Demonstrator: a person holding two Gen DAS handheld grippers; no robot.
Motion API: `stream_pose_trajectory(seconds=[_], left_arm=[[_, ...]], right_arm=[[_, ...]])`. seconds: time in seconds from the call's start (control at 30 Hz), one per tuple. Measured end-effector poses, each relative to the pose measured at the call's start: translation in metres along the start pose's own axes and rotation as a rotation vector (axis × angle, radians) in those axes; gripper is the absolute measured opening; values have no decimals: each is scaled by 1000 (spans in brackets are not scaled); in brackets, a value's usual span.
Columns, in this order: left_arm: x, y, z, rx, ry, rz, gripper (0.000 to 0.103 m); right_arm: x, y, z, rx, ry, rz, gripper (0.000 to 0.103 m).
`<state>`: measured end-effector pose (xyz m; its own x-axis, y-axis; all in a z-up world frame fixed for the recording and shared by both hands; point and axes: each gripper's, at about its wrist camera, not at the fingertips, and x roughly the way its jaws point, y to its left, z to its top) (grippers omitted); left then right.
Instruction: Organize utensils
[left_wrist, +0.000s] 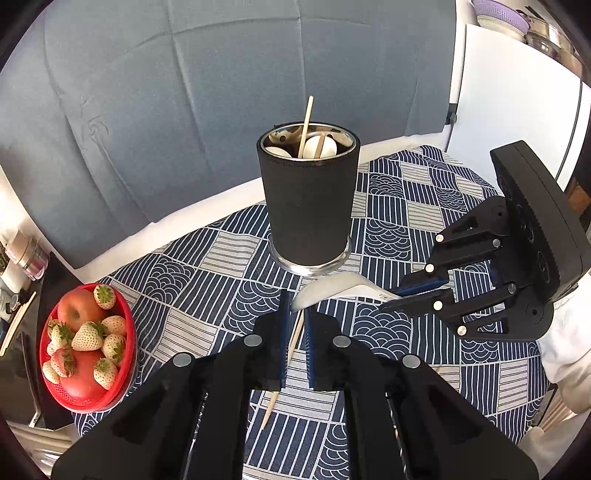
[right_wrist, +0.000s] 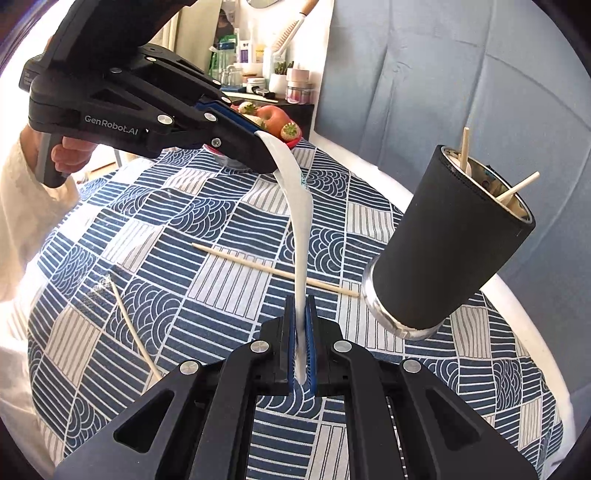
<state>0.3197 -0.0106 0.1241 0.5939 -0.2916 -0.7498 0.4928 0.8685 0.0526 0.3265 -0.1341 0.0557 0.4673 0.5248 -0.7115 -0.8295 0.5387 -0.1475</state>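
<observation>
Spoon (left_wrist: 332, 291) hangs white and curved over the patterned desk (left_wrist: 207, 258), just in front of the cup (left_wrist: 308, 201), and in the left wrist view the right gripper (left_wrist: 417, 295) pinches its handle from the right while the bowl end sits at the tips of the left gripper (left_wrist: 297, 325), whose jaws are nearly shut; whether they press the bowl I cannot tell from here. One chopstick (left_wrist: 284, 363) lies on the cloth below. Over to the right wrist view: the spoon's (right_wrist: 299, 236) long axis runs straight away from the right gripper (right_wrist: 301, 343), jaws clamped on the handle, up to the left gripper (right_wrist: 264, 147), closed onto the bowl. The cup (right_wrist: 448, 240) stands to the right, nearer the right hand. Count: one spoon held, two chopsticks on the desk, two sticks in the cup, one red fruit basket (left_wrist: 123, 332).
</observation>
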Motion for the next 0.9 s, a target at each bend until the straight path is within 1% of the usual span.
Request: stream_pose_trajectory(seconds=[0.23,0.37,0.47,0.67,0.77,0.9], left_arm=[[-23,4,14,9,-29,49,8],[-39,6,27,22,-43,86,7],[-53,11,40,10,-73,104,7],[-81,10,72,39,-127,169,7],[-92,9,89,50,-155,176,6],[-95,6,107,62,-175,184,6]], right_arm=[[-11,-2,21,-21,-45,-22,5],[-20,-5,38,-42,-72,-50,5],[-31,-10,51,-43,-112,-73,5],[-53,-24,77,-61,-185,-126,5],[-64,-33,88,-64,-216,-158,5],[-75,-45,96,-64,-233,-190,5]])
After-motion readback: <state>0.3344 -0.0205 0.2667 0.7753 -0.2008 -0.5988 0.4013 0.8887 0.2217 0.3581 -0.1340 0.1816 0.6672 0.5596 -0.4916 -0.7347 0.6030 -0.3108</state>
